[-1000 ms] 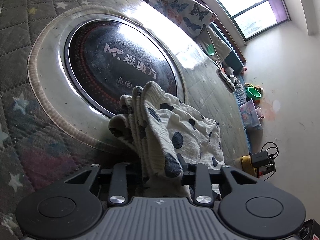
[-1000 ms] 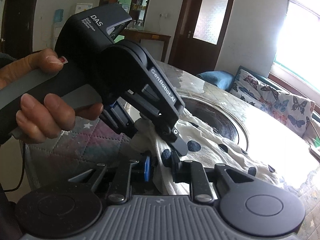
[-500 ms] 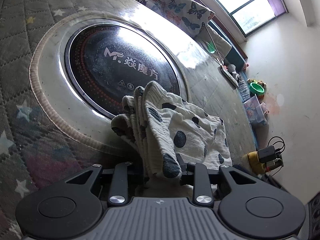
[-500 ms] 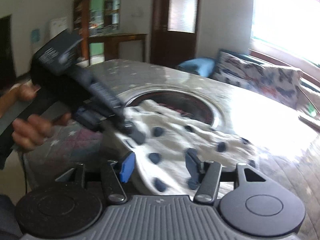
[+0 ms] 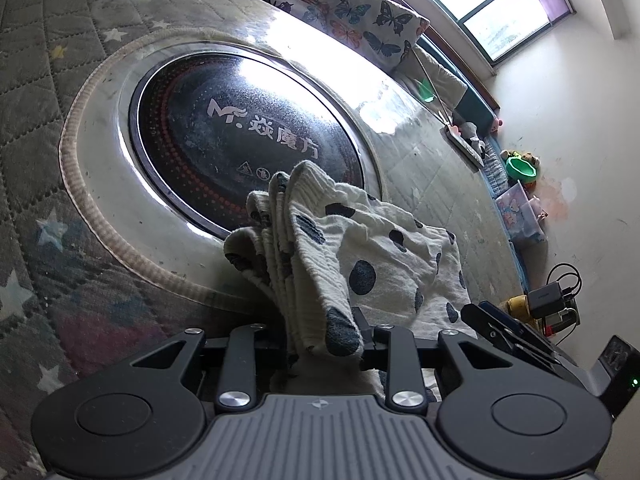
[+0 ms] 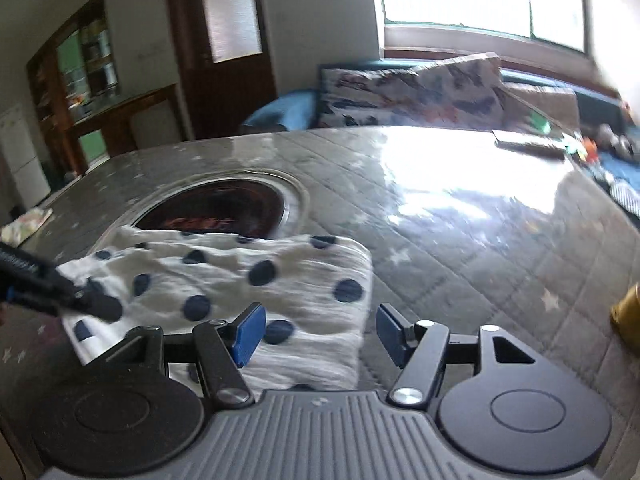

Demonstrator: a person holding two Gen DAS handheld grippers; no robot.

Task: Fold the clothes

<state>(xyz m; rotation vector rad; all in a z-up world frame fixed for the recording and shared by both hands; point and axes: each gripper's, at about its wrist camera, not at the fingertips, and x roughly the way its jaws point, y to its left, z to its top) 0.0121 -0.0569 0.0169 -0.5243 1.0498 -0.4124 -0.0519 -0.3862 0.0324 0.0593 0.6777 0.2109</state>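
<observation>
We see the cloth (image 6: 256,280), white with dark dots, lying folded on the bench (image 6: 460,240), its far edge reaching over the rim of the round black hob (image 5: 240,136) set in the quilted top. Our left claw (image 5: 324,336) is clamped tight on a bunched corner of the cloth, the gathered folds standing up between its fingers. Our right claw (image 6: 318,336) hovers low over the cloth's near right edge, its jaws opening, blue pads (image 6: 248,332) clear of the fabric and gripping nothing. Beyond the bench a butterfly-print cushion (image 5: 340,12) sits under the window (image 5: 500,4).
</observation>
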